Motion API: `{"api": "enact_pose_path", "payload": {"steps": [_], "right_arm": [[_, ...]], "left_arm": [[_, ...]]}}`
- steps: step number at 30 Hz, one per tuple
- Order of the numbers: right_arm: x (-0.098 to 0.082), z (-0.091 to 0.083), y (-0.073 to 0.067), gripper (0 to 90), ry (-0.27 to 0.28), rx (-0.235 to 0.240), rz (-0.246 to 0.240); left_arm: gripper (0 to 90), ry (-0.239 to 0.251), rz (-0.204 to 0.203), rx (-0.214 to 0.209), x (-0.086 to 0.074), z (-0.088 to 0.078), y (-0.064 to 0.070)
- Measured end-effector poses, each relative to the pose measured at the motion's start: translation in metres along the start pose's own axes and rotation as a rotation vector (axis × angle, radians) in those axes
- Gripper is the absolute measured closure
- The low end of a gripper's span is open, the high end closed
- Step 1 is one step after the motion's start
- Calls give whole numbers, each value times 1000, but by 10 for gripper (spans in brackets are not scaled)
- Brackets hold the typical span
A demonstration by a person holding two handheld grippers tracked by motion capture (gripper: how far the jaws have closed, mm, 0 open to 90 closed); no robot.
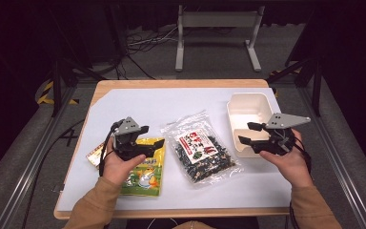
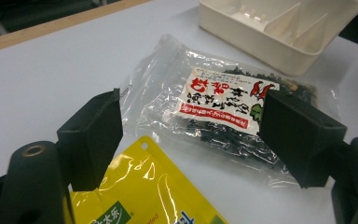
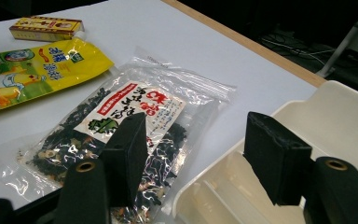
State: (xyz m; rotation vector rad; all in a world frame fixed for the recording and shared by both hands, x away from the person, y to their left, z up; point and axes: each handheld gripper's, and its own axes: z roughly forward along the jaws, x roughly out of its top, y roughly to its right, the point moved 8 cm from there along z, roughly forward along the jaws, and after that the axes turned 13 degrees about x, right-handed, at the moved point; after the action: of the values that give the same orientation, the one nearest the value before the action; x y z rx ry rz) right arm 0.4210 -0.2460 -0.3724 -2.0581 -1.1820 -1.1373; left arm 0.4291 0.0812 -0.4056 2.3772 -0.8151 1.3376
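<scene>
High view: on the white table [image 1: 138, 102], the left gripper [image 1: 142, 139] hovers open over the yellow plastic pouch [image 1: 145, 174]; the clear bag of dark dried seaweed [image 1: 201, 150] lies at its 3 o'clock. The right gripper [image 1: 248, 132], open and empty, hangs over the cream plastic bin [image 1: 248, 107].

Left gripper view: jaws wide apart, seaweed bag beyond at 12 o'clock.

Right gripper view: jaws apart, straddling the bin's rim; small yellow box [image 3: 45, 27] at 11 o'clock.

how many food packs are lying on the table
3: clear seaweed bag at centre, yellow pouch left of it under the left gripper, small box at the left edge, partly hidden.
</scene>
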Motion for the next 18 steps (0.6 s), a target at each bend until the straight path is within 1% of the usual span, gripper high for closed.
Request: {"api": "enact_pose_path", "payload": {"steps": [1,2,3,4,5,6,7,9,13,15,17,18], "right_arm": [[0,0,0,392,0,0,0],[0,-1,0,390,0,-2,-1],[1,-2,-1,389,0,-2,0],[0,-3,-1,388,-1,-3,0],[0,-3,-1,388,-1,-3,0],[0,-3,-1,387,-3,-5,-2],[-1,-5,0,387,-2,-8,1],[-2,-7,1,387,-2,-14,5],[-5,-11,2,383,-2,-20,12],[-7,-12,2,381,-2,-24,18],[-8,-13,2,379,-3,-27,21],[-9,-14,2,379,-3,-27,21]], "left_arm": [[220,0,0,0,0,0,0],[218,-21,3,-6,2,5,0],[217,-21,3,-6,2,5,0],[217,-36,-2,-10,5,10,-2],[216,-36,-2,-10,5,10,-2],[216,-45,-2,-12,8,14,-4],[216,-49,-11,-11,10,17,-6],[216,-58,-35,-22,12,21,-8],[216,-83,-59,-23,15,31,-15],[215,-88,-70,-27,17,36,-17],[215,-93,-70,-26,19,40,-20],[215,-96,-79,-30,19,42,-20]]}}
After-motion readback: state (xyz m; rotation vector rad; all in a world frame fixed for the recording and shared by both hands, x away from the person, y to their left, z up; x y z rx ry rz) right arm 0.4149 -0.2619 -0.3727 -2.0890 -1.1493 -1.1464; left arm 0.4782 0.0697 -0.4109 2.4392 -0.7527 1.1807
